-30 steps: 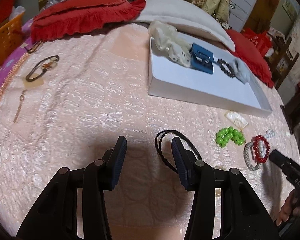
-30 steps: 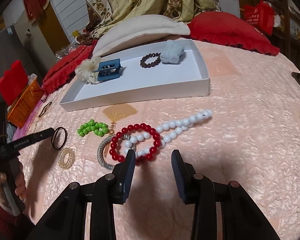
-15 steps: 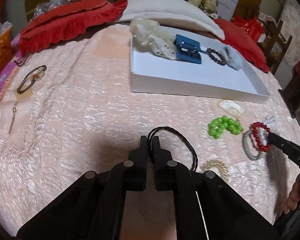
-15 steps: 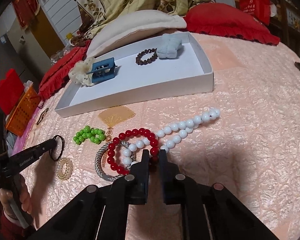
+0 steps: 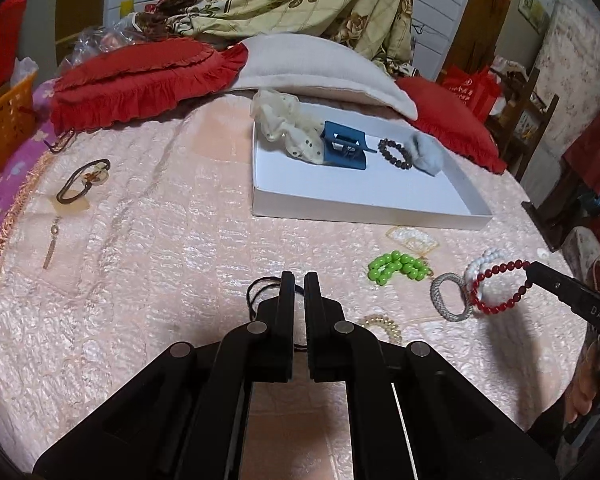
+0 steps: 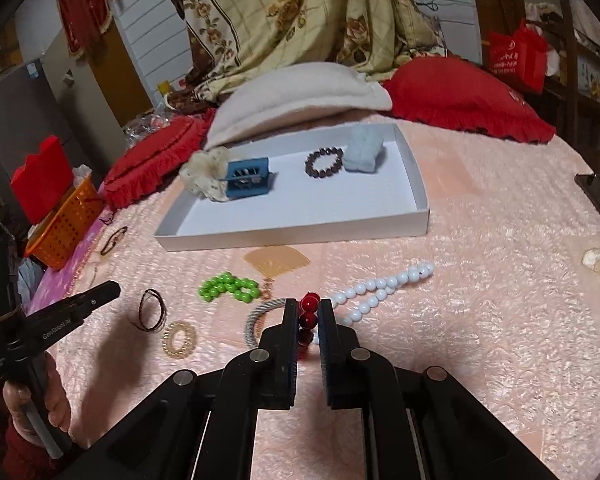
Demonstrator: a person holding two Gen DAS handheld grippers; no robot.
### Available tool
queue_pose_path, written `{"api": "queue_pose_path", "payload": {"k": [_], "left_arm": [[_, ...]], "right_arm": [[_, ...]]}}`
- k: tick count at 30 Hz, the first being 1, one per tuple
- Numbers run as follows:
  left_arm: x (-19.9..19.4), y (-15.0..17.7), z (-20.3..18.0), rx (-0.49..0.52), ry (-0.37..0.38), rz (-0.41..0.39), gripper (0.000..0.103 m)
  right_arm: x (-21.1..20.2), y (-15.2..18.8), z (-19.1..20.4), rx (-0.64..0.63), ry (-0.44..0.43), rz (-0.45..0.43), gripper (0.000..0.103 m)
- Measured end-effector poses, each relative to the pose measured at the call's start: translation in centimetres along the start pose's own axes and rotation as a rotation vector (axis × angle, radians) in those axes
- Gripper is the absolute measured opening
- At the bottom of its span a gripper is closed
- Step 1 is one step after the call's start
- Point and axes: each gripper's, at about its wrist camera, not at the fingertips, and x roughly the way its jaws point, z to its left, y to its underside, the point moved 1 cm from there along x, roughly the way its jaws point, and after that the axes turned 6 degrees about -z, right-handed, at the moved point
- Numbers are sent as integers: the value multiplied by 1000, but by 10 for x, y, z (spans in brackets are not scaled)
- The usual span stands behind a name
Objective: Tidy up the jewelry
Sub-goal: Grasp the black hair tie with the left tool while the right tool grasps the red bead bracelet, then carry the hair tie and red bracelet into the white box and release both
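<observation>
From my left wrist camera, my left gripper [image 5: 299,280] has its jaws pressed nearly together on the black cord loop [image 5: 260,292], which peeks out at 9 o'clock of the fingertips and shows as a thin strand low between the fingers. The white tray [image 5: 364,210] lies at 1 o'clock across the pink bedspread [image 5: 160,240]; inside it, in a row, sit a cream scrunchie [image 5: 288,132], a blue hair claw [image 5: 346,150], a dark bead bracelet [image 5: 396,154] and a pale blue fluffy piece [image 5: 426,154]. Between me and the tray's near wall the cloth is bare. At 3 o'clock lie the green bead bracelet [image 5: 396,268], a gold spiral hair tie [image 5: 382,326] just beside my right finger, and a silver mesh bangle [image 5: 450,300]. My right gripper [image 5: 534,270] comes in from the right edge, pinching the red bead bracelet [image 5: 496,290], which hangs as an open ring in front of white beads [image 5: 482,266]. At 10 o'clock lie a dark bangle with a charm [image 5: 82,182] and a thin chain pendant [image 5: 52,246].

From my right wrist camera, my right gripper's jaws are clamped on red beads stacked between the fingertips. The white bead necklace [image 6: 384,286] trails away at 1 o'clock, the silver bangle curves at 9 o'clock, the green beads at 11 o'clock beside a fan-shaped gold piece [image 6: 276,262]. The tray stands at 12 o'clock. At far left my left hand [image 6: 32,396] grips its tool, the black loop dangling from its tip.
</observation>
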Motion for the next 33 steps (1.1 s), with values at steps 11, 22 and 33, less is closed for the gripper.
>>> {"api": "queue_pose_path", "payload": {"k": [11,22,33], "left_arm": [[-9,-5,-1,-19,33,-12,3],[24,6,19,-28,-11,100,14],[48,19,9,74,-103,127,49]], "right_arm": [[-16,-17,13,-37,-13,-38,9],[-5,-24,8,-10,-57,-25,9],[7,-13,-2,17,-83,7,9]]}}
